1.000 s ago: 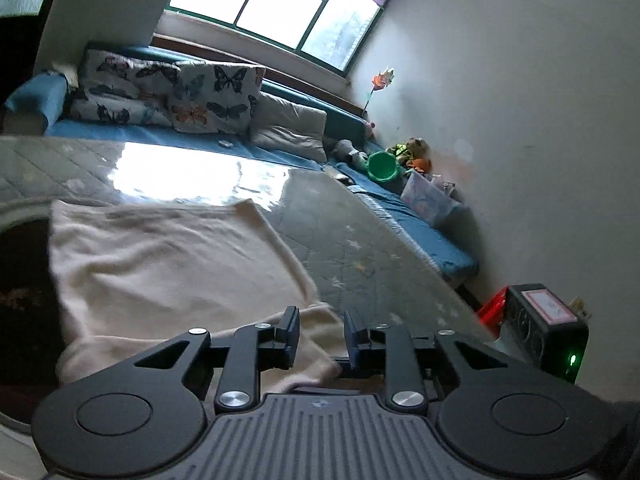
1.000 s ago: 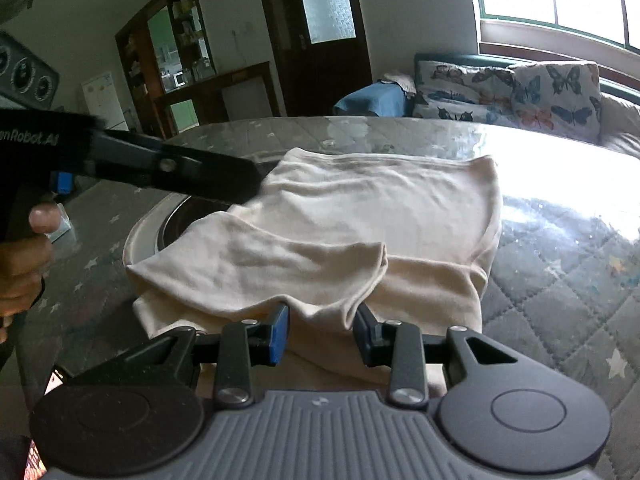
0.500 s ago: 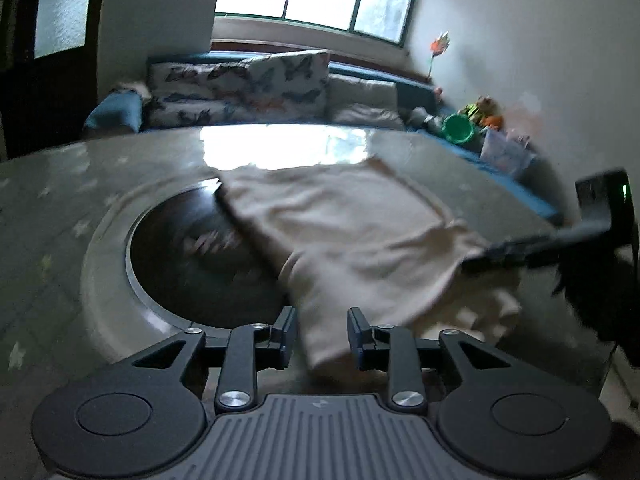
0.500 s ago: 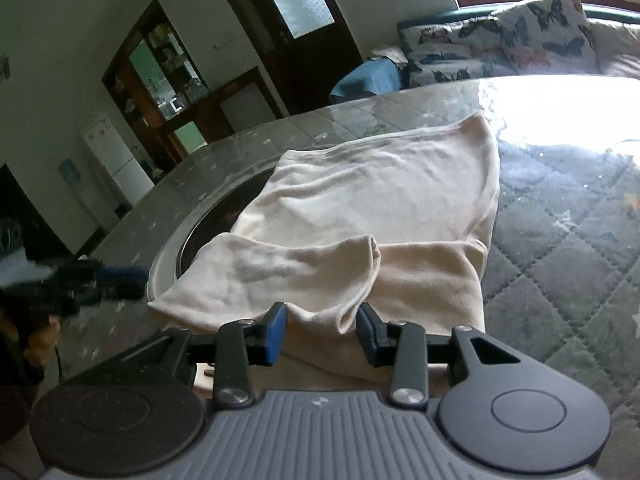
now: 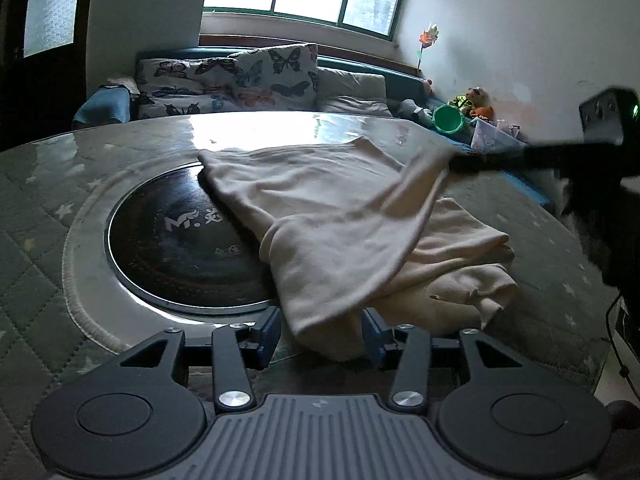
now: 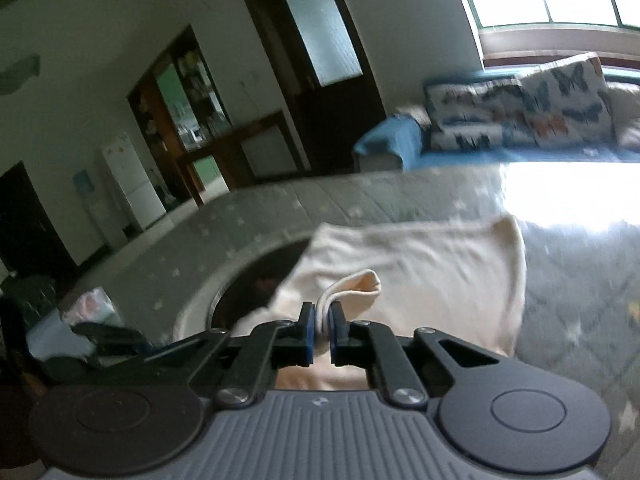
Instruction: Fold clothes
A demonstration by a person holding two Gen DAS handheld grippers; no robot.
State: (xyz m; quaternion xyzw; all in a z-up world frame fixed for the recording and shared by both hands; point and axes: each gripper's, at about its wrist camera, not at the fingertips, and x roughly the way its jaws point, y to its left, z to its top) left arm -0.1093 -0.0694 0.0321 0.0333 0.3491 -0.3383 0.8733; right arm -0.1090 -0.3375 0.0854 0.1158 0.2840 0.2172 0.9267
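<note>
The big round tabletop (image 5: 48, 208), quilted in grey with stars, fills both views, and the dark glass cooktop disc (image 5: 180, 248) sunk in its middle is the landmark here. The cream garment (image 5: 320, 220) lies on the window side of that disc, its left edge draped over the disc's rim and its bulk spreading away to the right, already doubled over itself in places.

The right claw (image 6: 323, 326) is clenched on a bunched fold of the cream garment (image 6: 420, 272) and holds it up off the cloth below. In the left wrist view that same right claw (image 5: 472, 164) comes in as a blurred dark bar from the right, with a flap of cloth hanging from it in a slack sheet above the disc-side layers.

The left claw (image 5: 320, 336) stands released, its blue pads apart, with the near end of the garment between them, just this side of the disc; no pinch is visible.

Risks: the pinch is on a small bunch, so a quick pull could slip it free and drop the flap crooked. With the near end unpinned, the whole garment may slide across the glossy surface toward the disc instead of folding.

Only the right wrist view shows the pads closed on cloth; only the left shows how far the lifted flap hangs and the rumpled heap on the garment's far-right side.
</note>
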